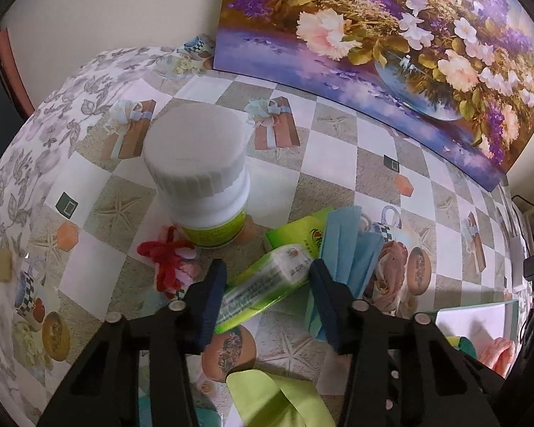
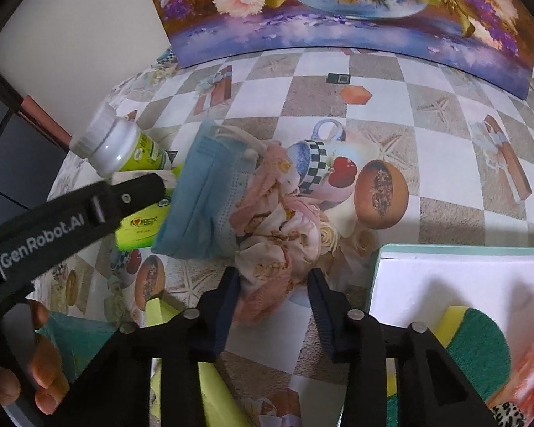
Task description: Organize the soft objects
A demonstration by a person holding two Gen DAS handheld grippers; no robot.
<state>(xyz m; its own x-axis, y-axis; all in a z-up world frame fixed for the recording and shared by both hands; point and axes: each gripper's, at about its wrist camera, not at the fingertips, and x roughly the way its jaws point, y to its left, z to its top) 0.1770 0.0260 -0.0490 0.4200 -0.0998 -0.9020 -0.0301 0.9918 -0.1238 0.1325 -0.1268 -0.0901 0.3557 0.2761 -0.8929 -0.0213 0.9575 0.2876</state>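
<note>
My left gripper (image 1: 267, 277) is open, its fingers either side of a green-and-white tissue pack (image 1: 267, 284) lying on the table. A blue face mask (image 1: 349, 245) lies just right of it, a red yarn piece (image 1: 165, 259) to the left. My right gripper (image 2: 272, 284) is open around the near end of a crumpled pink and cream cloth (image 2: 277, 227). The blue mask (image 2: 203, 199) lies left of the cloth. The left gripper's finger (image 2: 131, 195) reaches in over the green pack (image 2: 139, 231). A white box (image 2: 445, 284) at the right holds a green sponge (image 2: 477, 341) and orange cloth (image 2: 530, 366).
A white pill bottle (image 1: 203, 174) with a green label stands behind the pack; it also shows in the right wrist view (image 2: 117, 146). A flower painting (image 1: 391, 46) leans on the wall at the back. Light green ribbon (image 1: 277, 398) lies near the front edge. The patterned tablecloth (image 1: 338, 149) covers the table.
</note>
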